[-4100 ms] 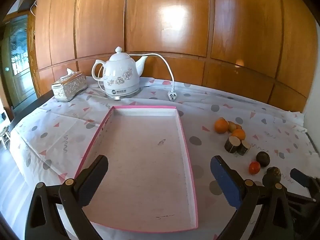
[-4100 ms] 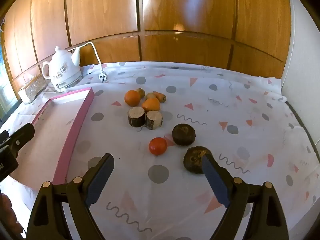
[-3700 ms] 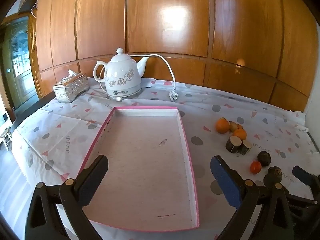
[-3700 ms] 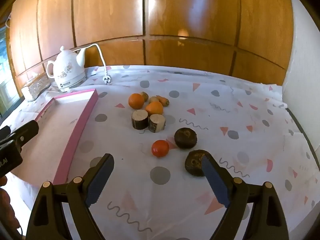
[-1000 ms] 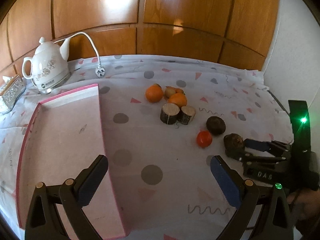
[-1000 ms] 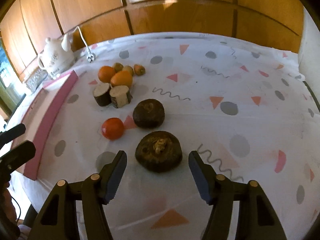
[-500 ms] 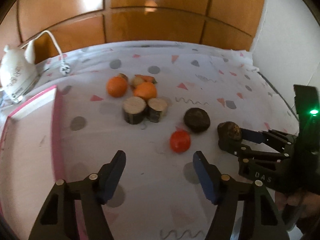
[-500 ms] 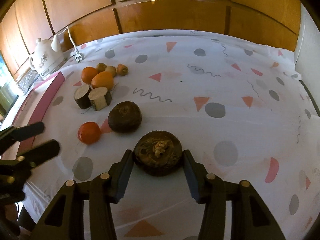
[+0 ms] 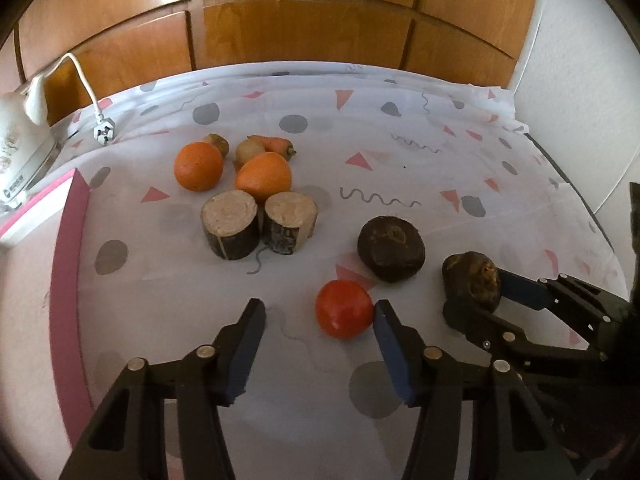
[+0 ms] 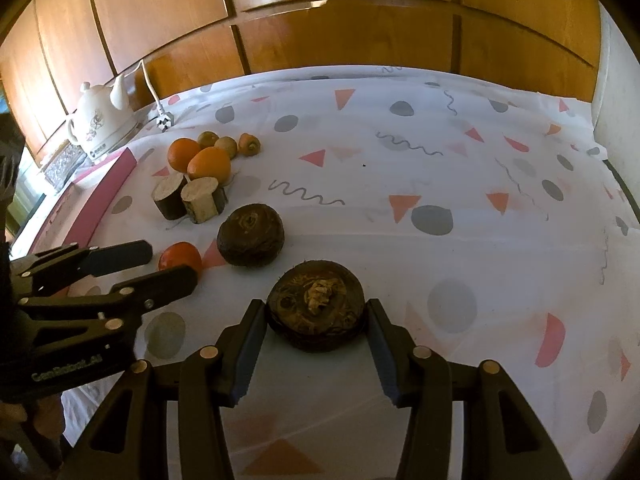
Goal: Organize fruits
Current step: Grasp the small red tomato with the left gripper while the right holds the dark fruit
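My right gripper (image 10: 316, 316) is shut on a dark brown round fruit (image 10: 316, 310) that rests on the cloth; it also shows in the left wrist view (image 9: 472, 280). My left gripper (image 9: 318, 318) is open around a red tomato (image 9: 344, 308), which touches the right finger (image 9: 392, 344). A second dark fruit (image 9: 390, 248) lies just beyond. Two oranges (image 9: 198, 166) (image 9: 264, 174), small brown fruits (image 9: 218, 144) and a carrot (image 9: 276, 144) lie farther back. The pink tray (image 9: 68, 264) is at the left.
Two cut log pieces (image 9: 230, 228) (image 9: 290, 222) stand between the oranges and the tomato. A white kettle (image 10: 102, 120) with cord and plug (image 9: 104, 132) is at the back left. Wood panelling runs behind the table and a white wall at the right.
My right gripper has closed fully on the dark fruit. My left gripper has moved forward and lower, narrowing around the tomato, which now touches its right finger.
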Demonstrator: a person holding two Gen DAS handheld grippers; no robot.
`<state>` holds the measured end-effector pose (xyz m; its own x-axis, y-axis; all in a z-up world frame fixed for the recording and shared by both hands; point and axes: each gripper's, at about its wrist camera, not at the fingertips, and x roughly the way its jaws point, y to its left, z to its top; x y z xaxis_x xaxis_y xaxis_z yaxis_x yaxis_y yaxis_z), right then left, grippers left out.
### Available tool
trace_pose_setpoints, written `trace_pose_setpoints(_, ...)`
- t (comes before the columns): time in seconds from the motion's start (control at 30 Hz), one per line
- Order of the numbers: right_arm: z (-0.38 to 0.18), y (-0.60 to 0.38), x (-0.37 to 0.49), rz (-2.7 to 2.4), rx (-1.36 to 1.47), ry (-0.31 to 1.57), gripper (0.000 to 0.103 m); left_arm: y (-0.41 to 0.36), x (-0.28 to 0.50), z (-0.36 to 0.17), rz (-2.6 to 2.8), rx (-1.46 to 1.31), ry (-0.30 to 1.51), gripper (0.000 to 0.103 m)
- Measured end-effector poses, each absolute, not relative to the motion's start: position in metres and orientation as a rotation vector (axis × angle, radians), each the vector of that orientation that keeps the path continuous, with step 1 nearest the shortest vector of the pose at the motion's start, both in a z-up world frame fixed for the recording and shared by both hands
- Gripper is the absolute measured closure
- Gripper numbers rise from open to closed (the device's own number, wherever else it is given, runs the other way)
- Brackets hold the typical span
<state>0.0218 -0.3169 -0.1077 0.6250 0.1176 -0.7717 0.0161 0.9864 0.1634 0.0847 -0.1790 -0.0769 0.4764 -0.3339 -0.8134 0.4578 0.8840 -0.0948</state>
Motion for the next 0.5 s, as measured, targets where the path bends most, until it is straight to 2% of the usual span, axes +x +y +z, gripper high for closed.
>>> trace_pose_setpoints(0.03,-0.108,-0.317,0.022,0.058,0.159,0.894,0.052,-0.18,0.085,-0.078,-0.481,0.147,0.954,0.056)
trace_pose_setpoints(0.1,-0.108,-0.317,0.022,0.054,0.157,0.891,0.052,-0.18,0.084,-0.078,-0.476,0.154,0.943,0.07)
trace_pose_setpoints(0.17,-0.108,-0.315,0.021,0.047,0.157,0.886,0.052,-0.177,0.084,-0.078,-0.47,0.155,0.936,0.075)
trace_pose_setpoints(0.5,-0.11,-0.313,0.022,0.04,0.143,0.876,0.051,-0.149,0.075,-0.078,-0.392,0.112,0.922,0.076)
